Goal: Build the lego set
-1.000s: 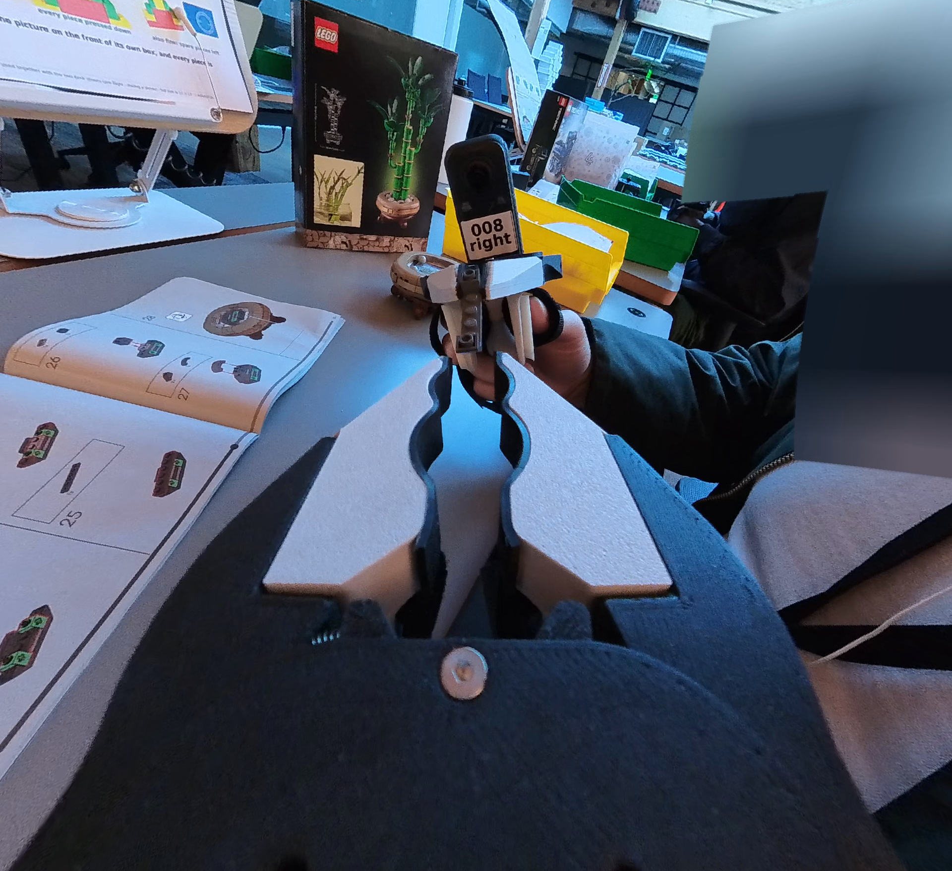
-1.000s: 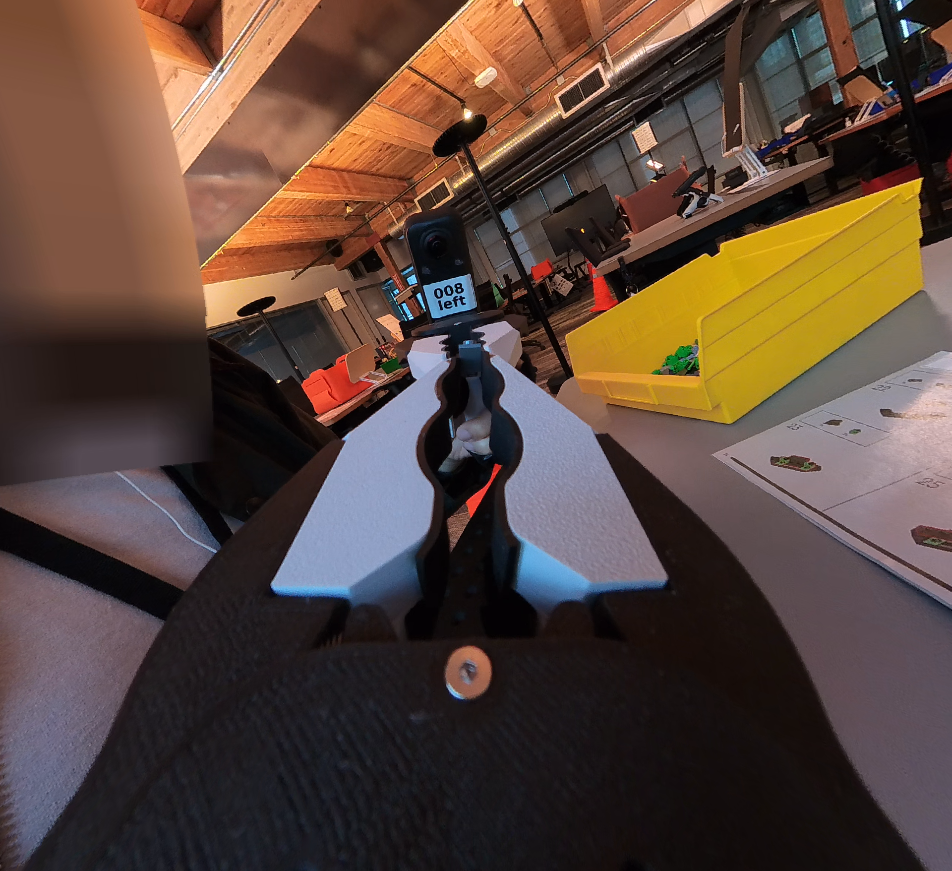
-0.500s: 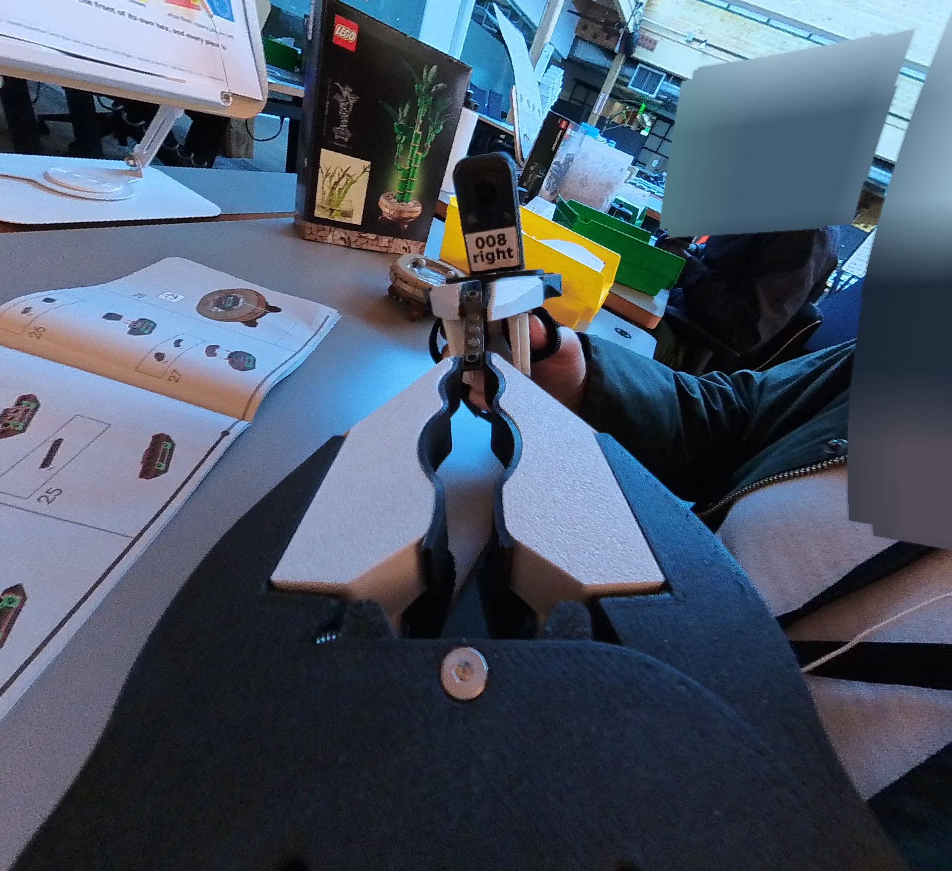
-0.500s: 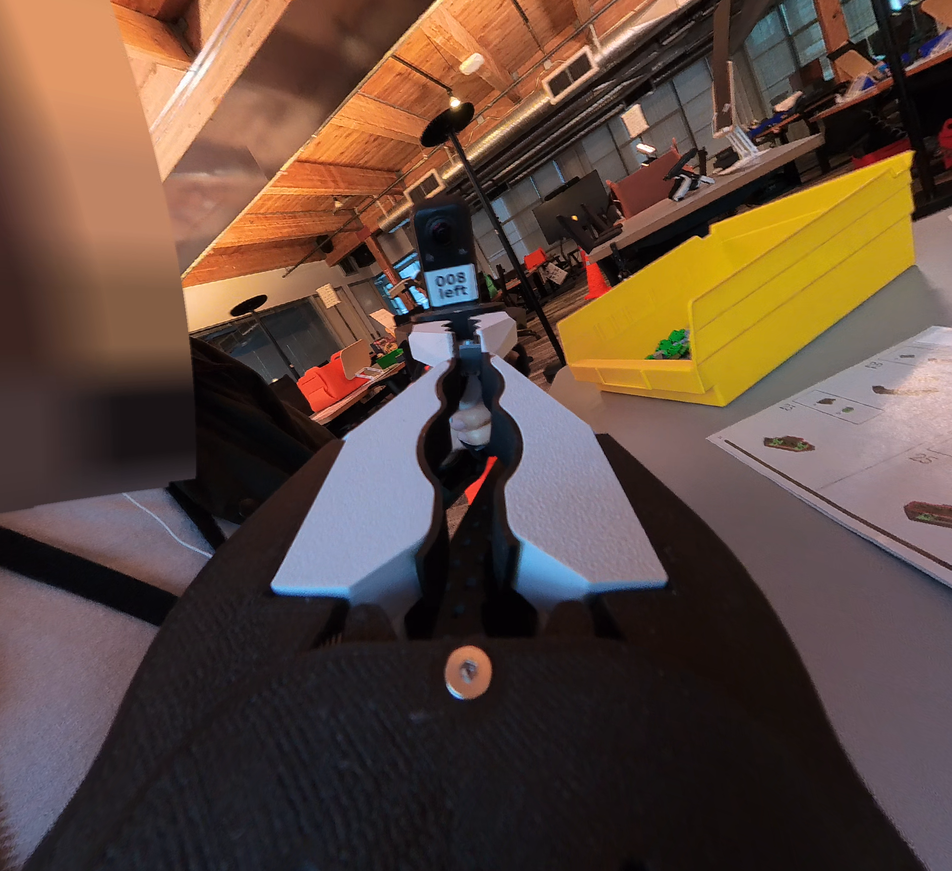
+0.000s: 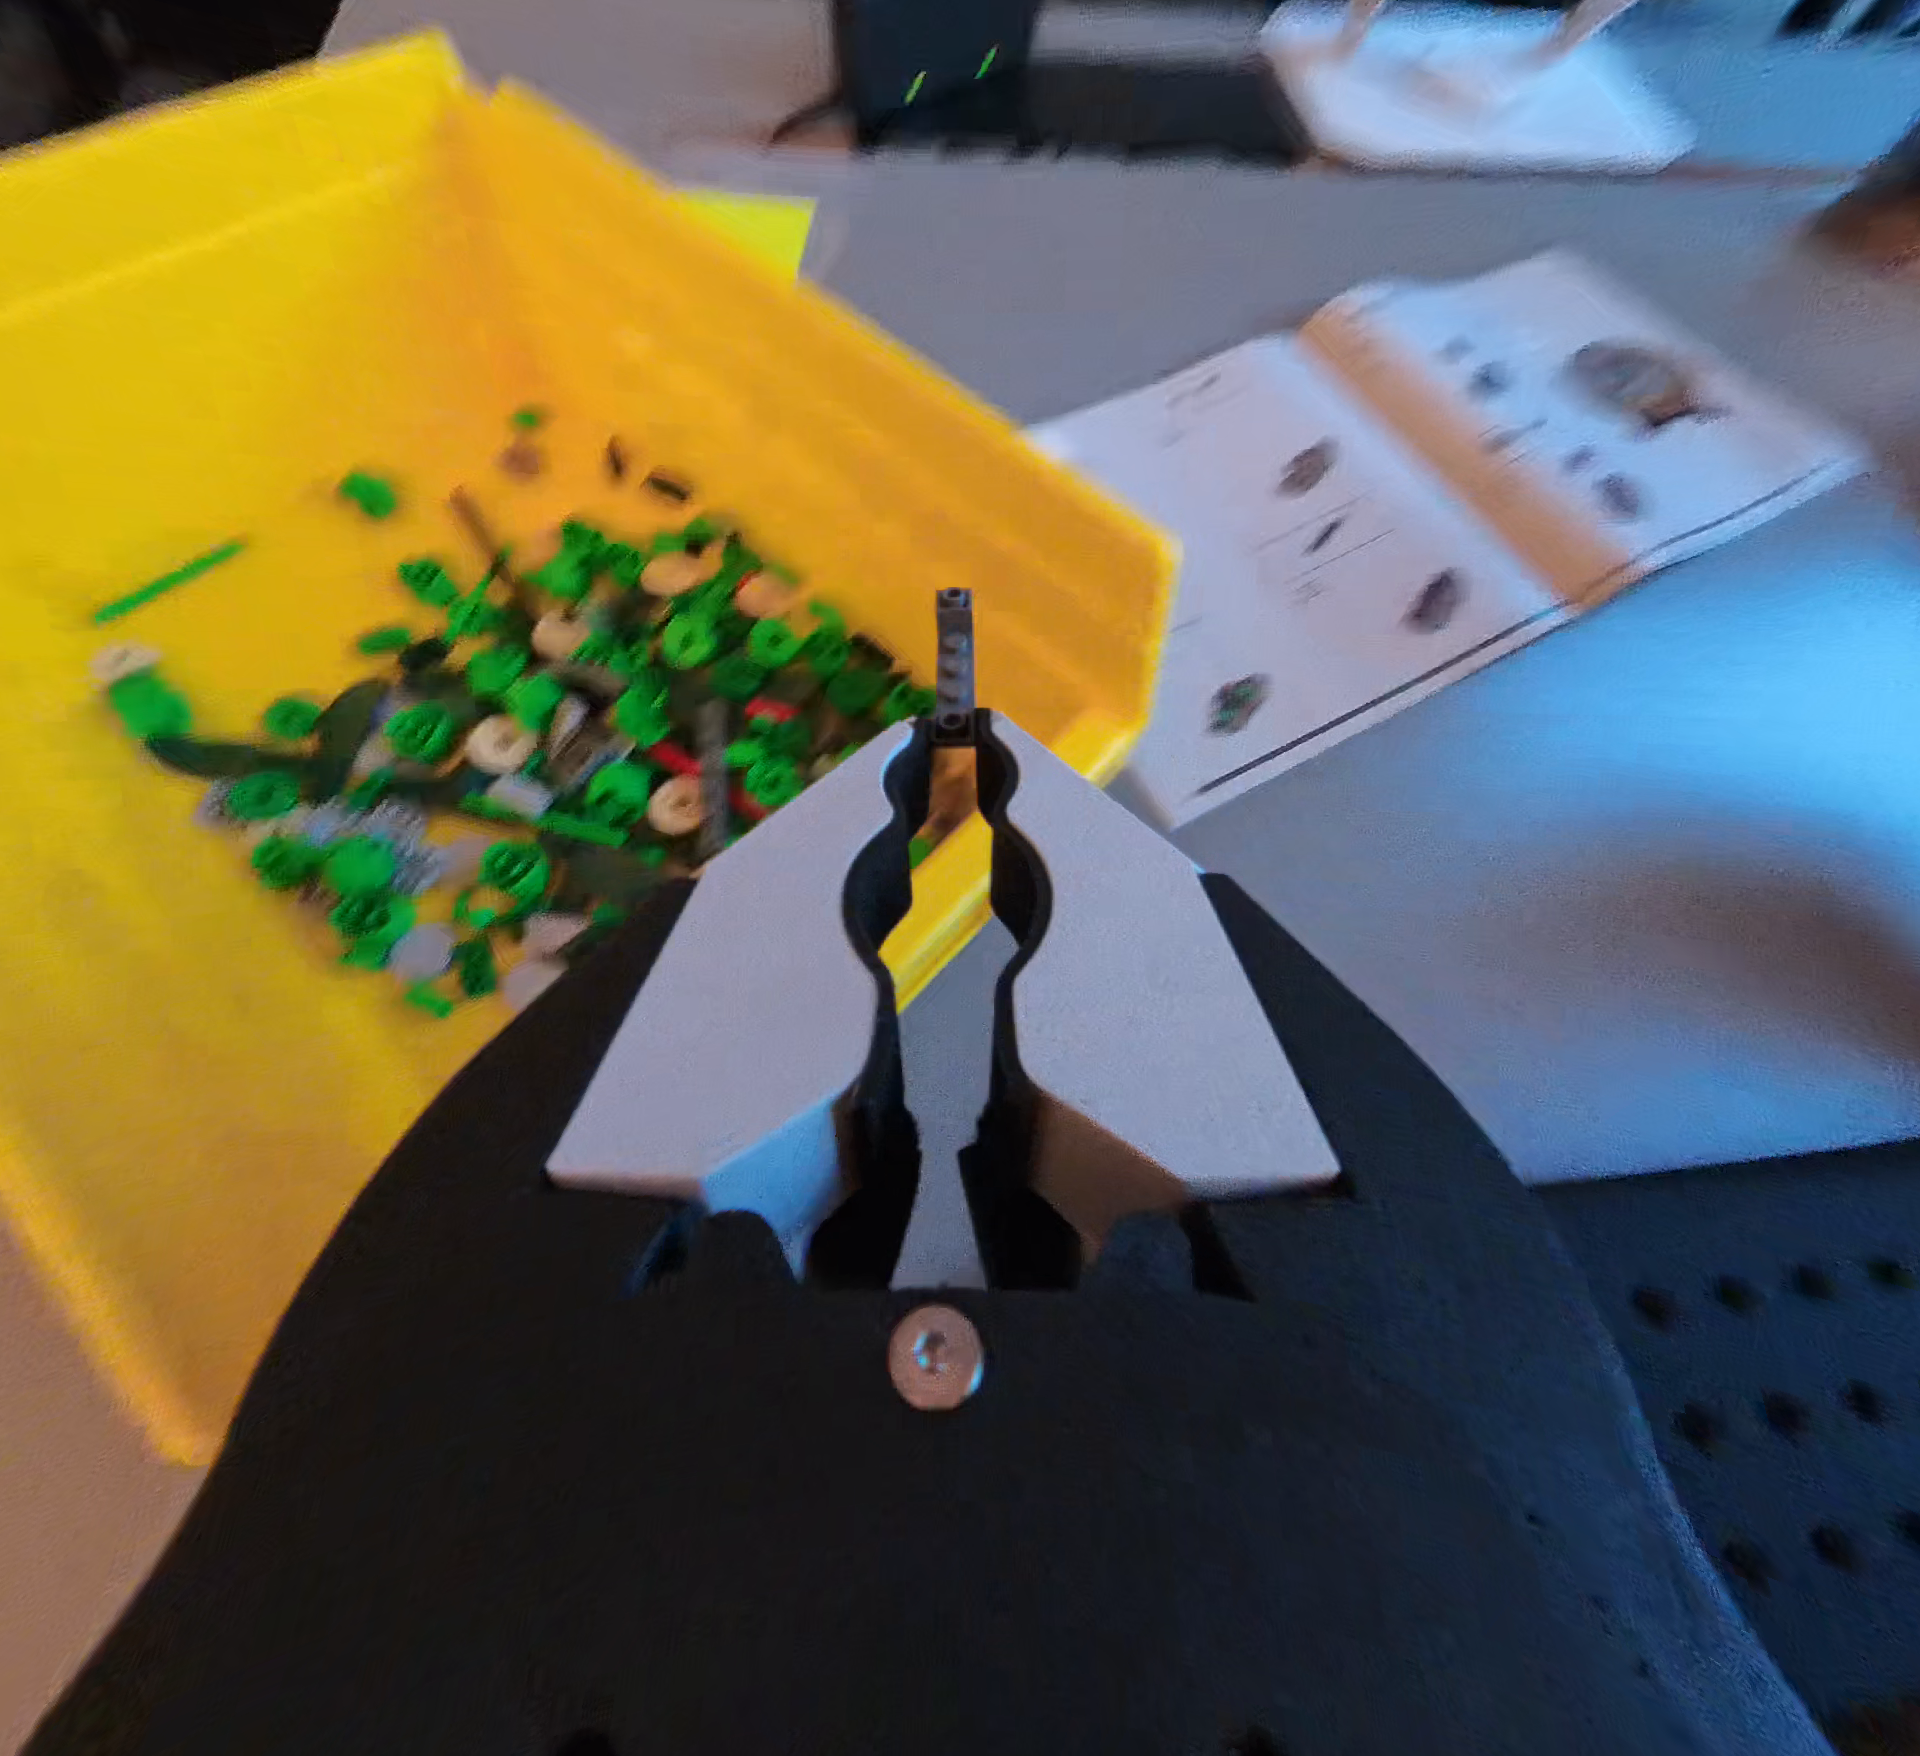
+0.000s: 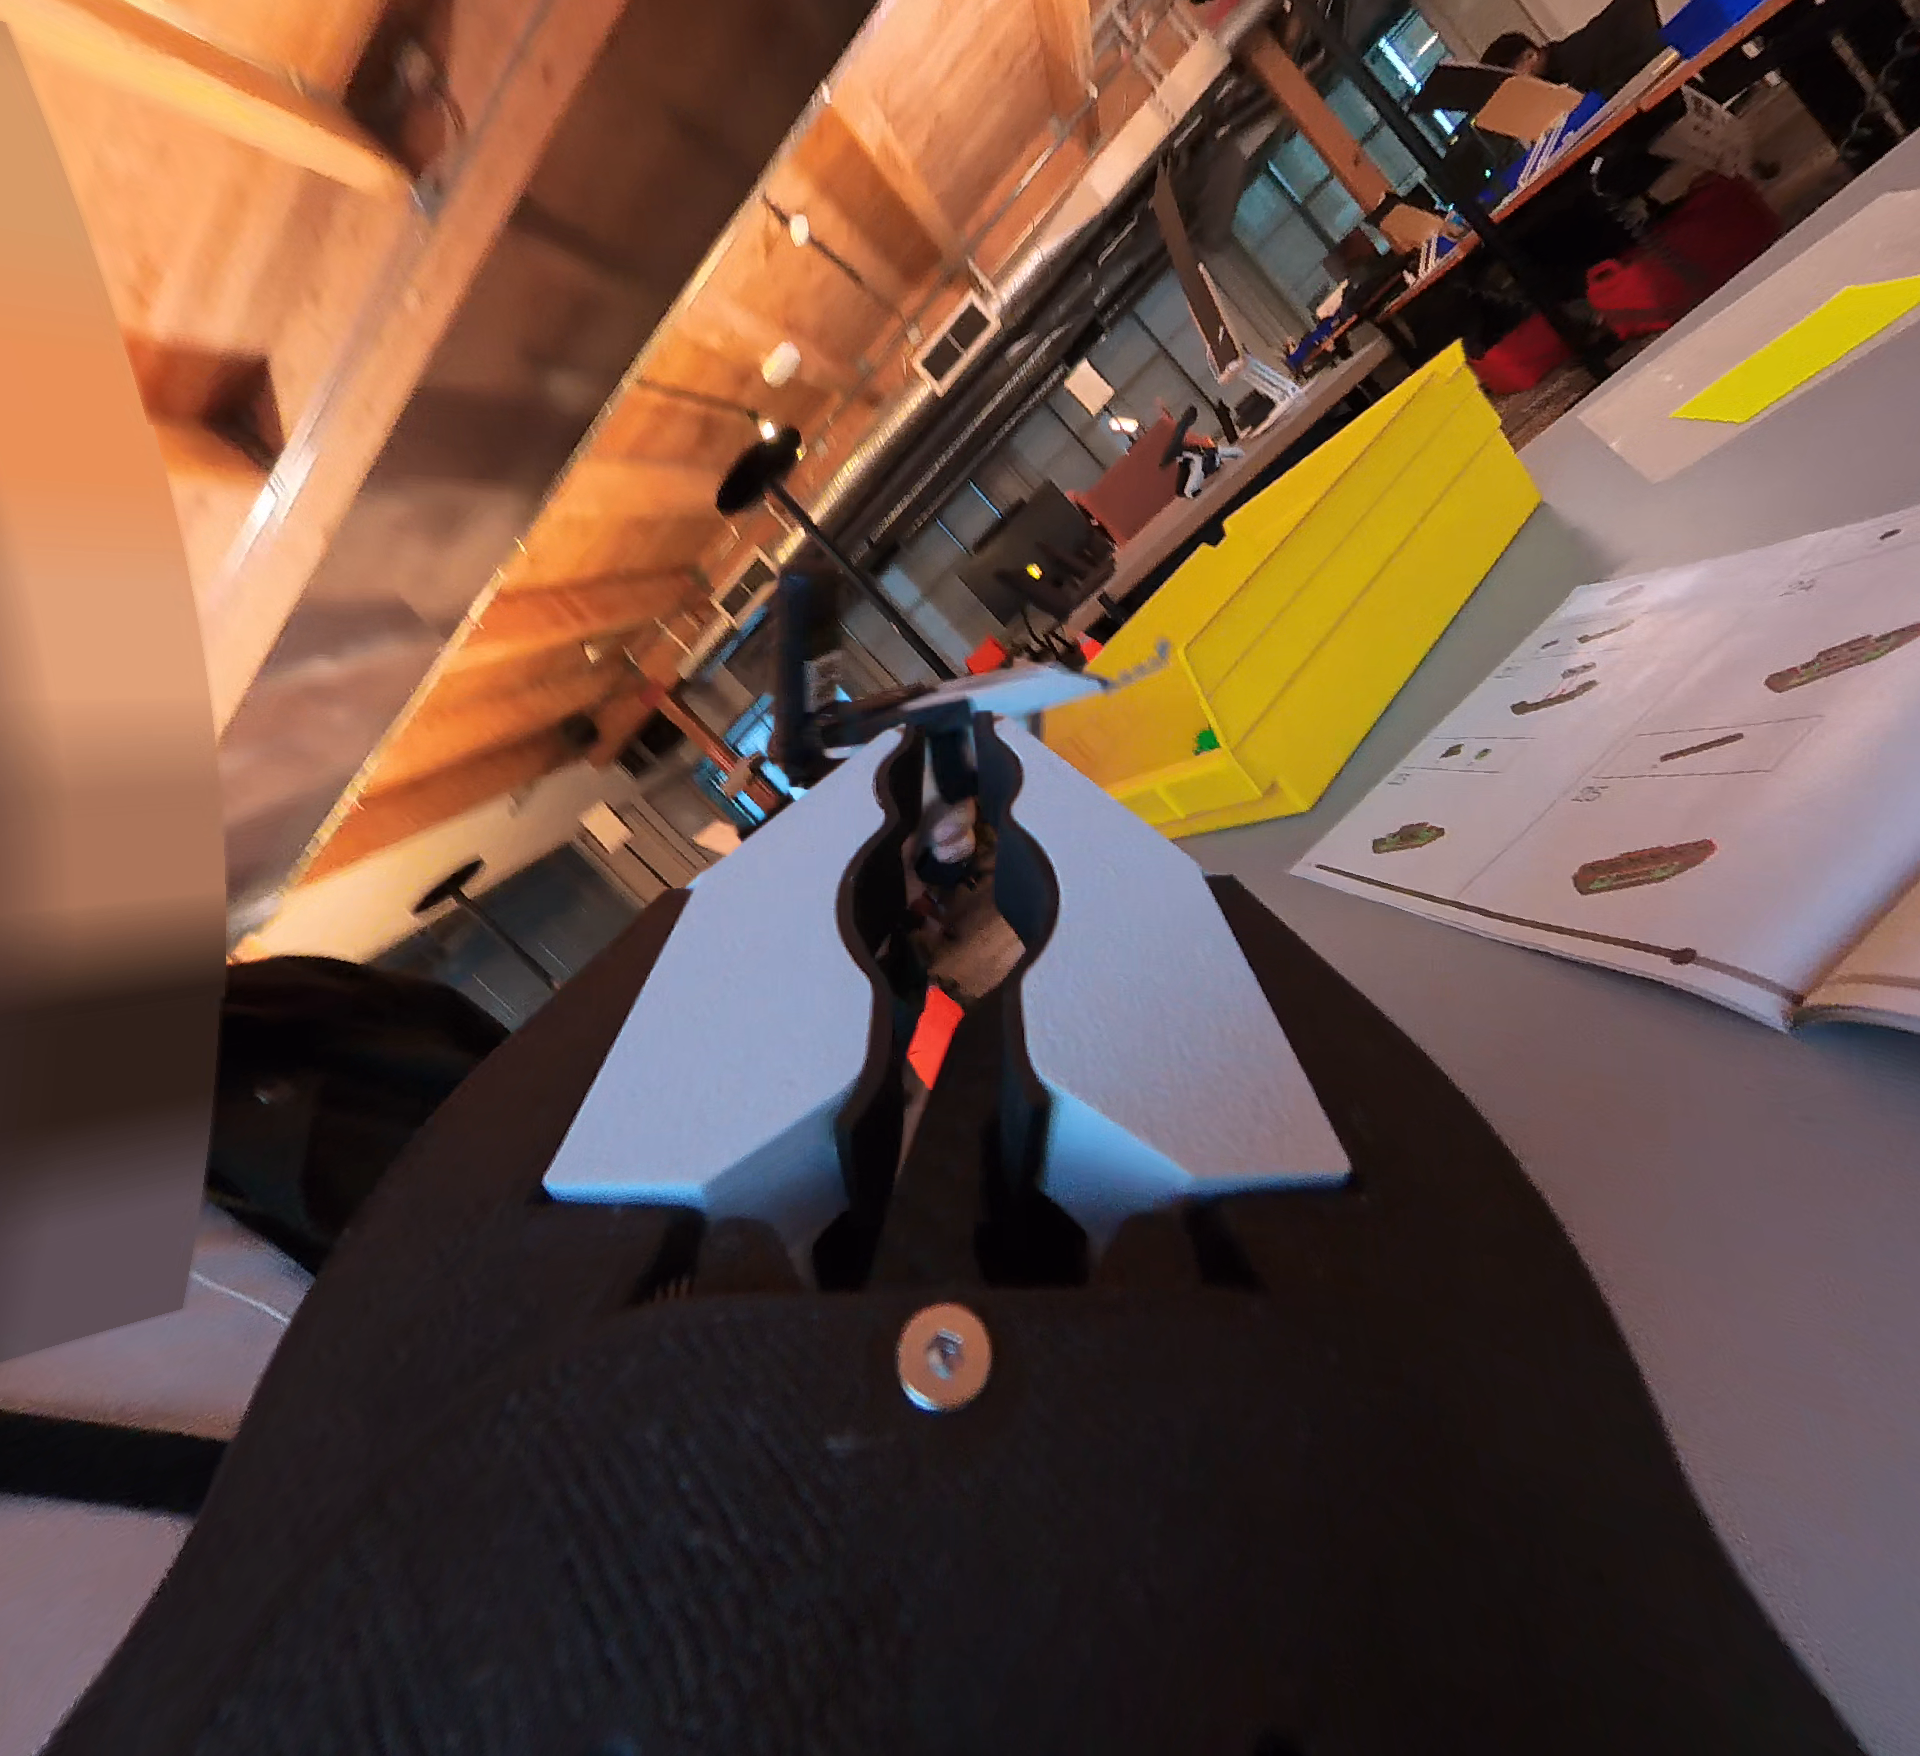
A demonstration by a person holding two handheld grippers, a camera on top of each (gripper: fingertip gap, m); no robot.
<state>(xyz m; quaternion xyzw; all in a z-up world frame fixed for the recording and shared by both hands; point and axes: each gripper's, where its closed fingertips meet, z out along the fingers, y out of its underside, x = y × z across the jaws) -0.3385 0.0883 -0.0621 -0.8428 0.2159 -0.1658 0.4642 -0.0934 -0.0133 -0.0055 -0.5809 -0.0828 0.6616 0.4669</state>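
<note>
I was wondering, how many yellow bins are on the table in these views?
1. The yellow bin sits left of the open instruction booklet, with loose pieces inside; both views show this same bin. Others may lie outside the frame.

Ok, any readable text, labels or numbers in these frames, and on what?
Instruction booklet: printed step numbers, too small to read here; blurred in the left wrist view.
Yellow bin: no writing visible.
Grey lego piece: no markings.
Nothing else legible.

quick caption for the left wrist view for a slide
Left gripper pinching a slim dark grey lego piece above a yellow bin of green and tan parts, open instruction booklet alongside.
</note>
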